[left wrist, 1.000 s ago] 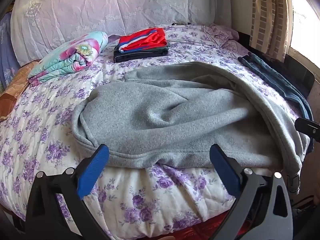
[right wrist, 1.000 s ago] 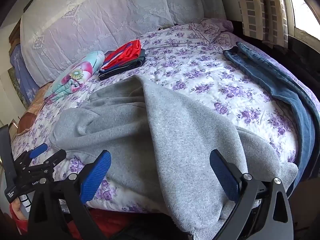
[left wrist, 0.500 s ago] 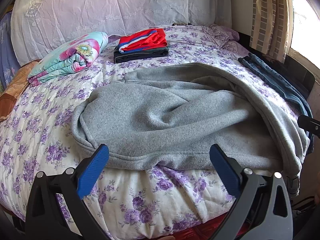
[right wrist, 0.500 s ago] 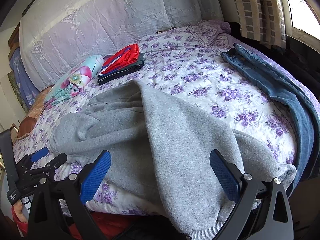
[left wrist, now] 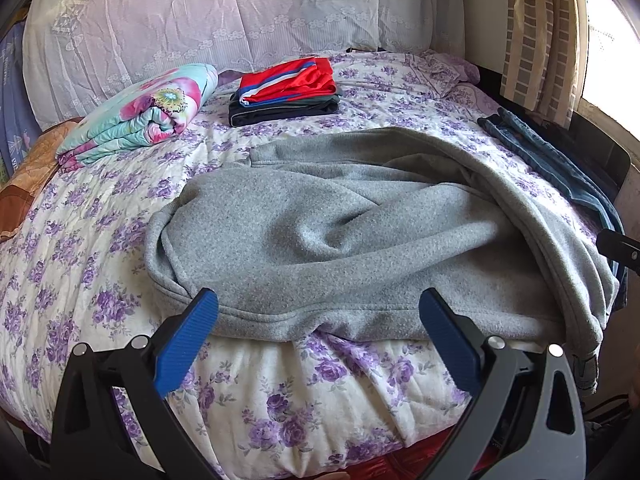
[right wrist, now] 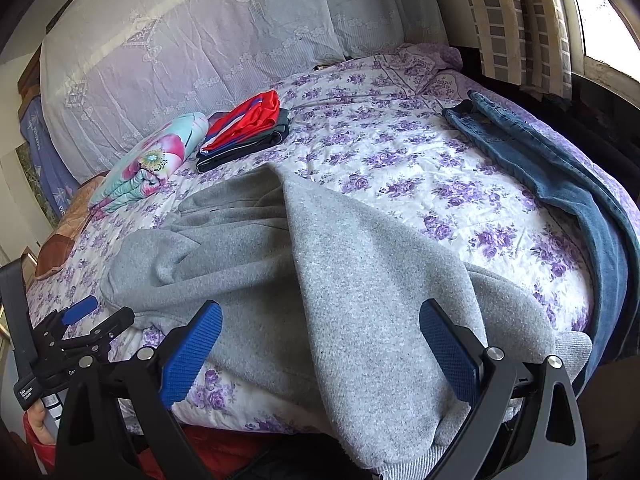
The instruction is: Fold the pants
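Grey fleece pants (left wrist: 340,240) lie crumpled on the floral bed, with one leg draped over the near right edge; they also show in the right wrist view (right wrist: 360,300). My left gripper (left wrist: 318,336) is open and empty, just short of the pants' near hem. My right gripper (right wrist: 320,344) is open and empty, with its jaws standing either side of the hanging grey leg, not touching it. The left gripper also shows at the left edge of the right wrist view (right wrist: 86,320).
Folded red and dark clothes (left wrist: 284,90) and a rolled floral blanket (left wrist: 144,120) lie at the back of the bed. Blue jeans (right wrist: 560,184) lie along the right edge. A lace-covered headboard (left wrist: 220,20) stands behind. A curtain (left wrist: 540,32) and window are at right.
Both grippers have drawn back and up slightly. The pants have not moved and both grippers stay open.
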`<action>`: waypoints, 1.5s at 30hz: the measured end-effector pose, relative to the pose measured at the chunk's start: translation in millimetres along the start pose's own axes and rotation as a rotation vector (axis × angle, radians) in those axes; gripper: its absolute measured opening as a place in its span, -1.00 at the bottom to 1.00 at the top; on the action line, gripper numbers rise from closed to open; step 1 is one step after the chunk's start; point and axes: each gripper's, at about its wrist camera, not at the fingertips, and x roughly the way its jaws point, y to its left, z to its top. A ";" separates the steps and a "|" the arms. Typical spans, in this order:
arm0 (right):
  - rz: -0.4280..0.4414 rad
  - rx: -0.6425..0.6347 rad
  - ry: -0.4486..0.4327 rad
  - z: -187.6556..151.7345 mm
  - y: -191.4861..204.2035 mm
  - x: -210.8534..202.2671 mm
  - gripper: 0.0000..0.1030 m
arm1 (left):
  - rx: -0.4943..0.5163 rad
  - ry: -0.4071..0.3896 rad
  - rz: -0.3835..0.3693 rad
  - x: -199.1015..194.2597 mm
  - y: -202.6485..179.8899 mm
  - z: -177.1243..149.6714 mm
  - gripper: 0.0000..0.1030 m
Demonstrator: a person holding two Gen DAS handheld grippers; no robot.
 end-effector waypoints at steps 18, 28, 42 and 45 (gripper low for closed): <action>0.003 0.001 -0.019 4.2 0.3 -4.2 0.93 | -0.003 0.001 -0.001 0.2 1.1 0.2 0.91; 0.003 0.000 -0.019 4.0 0.5 -3.8 0.93 | -0.008 0.004 -0.003 0.4 2.3 1.4 0.91; 0.005 0.002 -0.019 4.5 -0.1 -3.6 0.93 | -0.010 0.004 -0.003 0.6 2.1 0.9 0.91; 0.007 0.002 -0.018 5.1 0.6 -3.8 0.93 | -0.010 0.005 -0.003 1.2 1.5 -0.2 0.90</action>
